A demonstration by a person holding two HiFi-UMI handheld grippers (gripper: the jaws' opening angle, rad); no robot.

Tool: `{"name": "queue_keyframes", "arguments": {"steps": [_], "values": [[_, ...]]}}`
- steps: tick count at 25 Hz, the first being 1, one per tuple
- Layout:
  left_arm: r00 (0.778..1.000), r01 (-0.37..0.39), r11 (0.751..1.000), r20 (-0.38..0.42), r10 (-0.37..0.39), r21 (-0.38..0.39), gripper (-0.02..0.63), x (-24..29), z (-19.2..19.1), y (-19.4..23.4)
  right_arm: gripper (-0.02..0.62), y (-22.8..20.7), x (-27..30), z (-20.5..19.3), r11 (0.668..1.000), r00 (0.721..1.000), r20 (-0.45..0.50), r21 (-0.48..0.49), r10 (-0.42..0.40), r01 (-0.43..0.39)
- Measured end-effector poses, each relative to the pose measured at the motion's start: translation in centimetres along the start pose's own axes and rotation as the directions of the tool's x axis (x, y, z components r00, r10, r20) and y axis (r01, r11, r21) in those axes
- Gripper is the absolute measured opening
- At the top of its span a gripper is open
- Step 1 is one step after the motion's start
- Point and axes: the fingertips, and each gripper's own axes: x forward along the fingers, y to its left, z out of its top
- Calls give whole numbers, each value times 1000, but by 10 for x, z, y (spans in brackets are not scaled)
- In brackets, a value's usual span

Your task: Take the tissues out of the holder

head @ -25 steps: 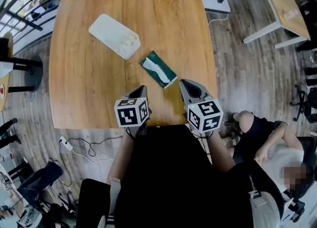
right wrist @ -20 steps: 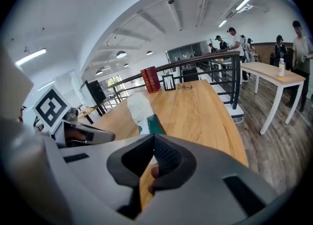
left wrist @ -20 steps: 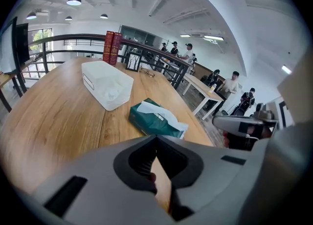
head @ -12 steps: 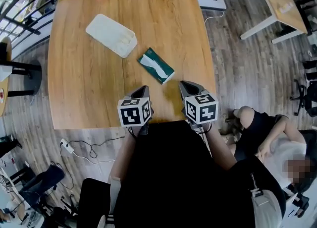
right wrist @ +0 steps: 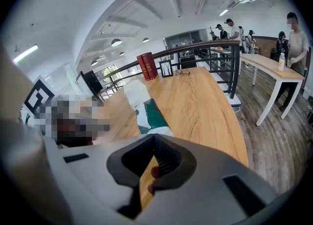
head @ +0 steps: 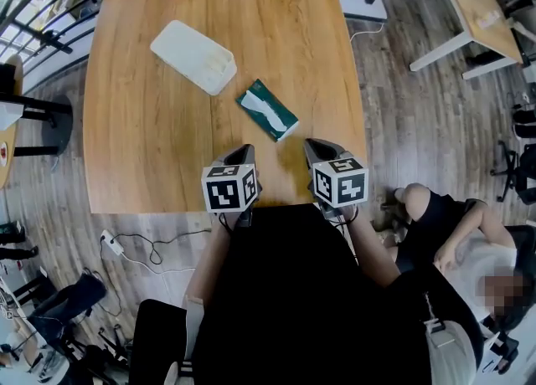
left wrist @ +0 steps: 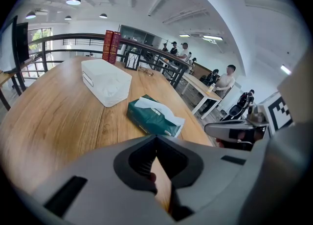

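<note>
Ahead of both jaws, in the head view, the dark green soft-film tissue pack (head: 267,110) lies flat on the pale wooden table (head: 142,149). It is already outside the white rectangular plastic holder (head: 194,58), which sits farther off to the left. Your left gripper (head: 239,153) and right gripper (head: 314,145) hover at the near edge, well short of the pack.

From the left gripper view, your jaws are closed on nothing. The pack sits ahead and slightly right of them, with a white tissue tuft (left wrist: 146,103) poking from its slot.

From the right gripper view, the jaws are likewise shut and empty, with the pack ahead and a little left.

Expect a light, squashy pack in slick film (a nudge will probably slide it, not lift it). The sheets are flimsy, so pinch the tuft low by the slot, or span the pack's narrow width.
</note>
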Motion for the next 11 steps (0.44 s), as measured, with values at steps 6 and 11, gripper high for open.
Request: {"name": "queue_keyframes", "arguments": {"steps": [6, 11], "values": [[1000, -5, 1000, 5, 5, -7, 11, 1, -1, 4, 11, -2, 3, 0, 1000, 1000, -6, -6, 1, -1], [1000, -7, 1000, 5, 7, -10, 11, 0, -1, 9, 11, 0, 4, 1, 1000, 1000, -10, -11, 2, -2]]}}
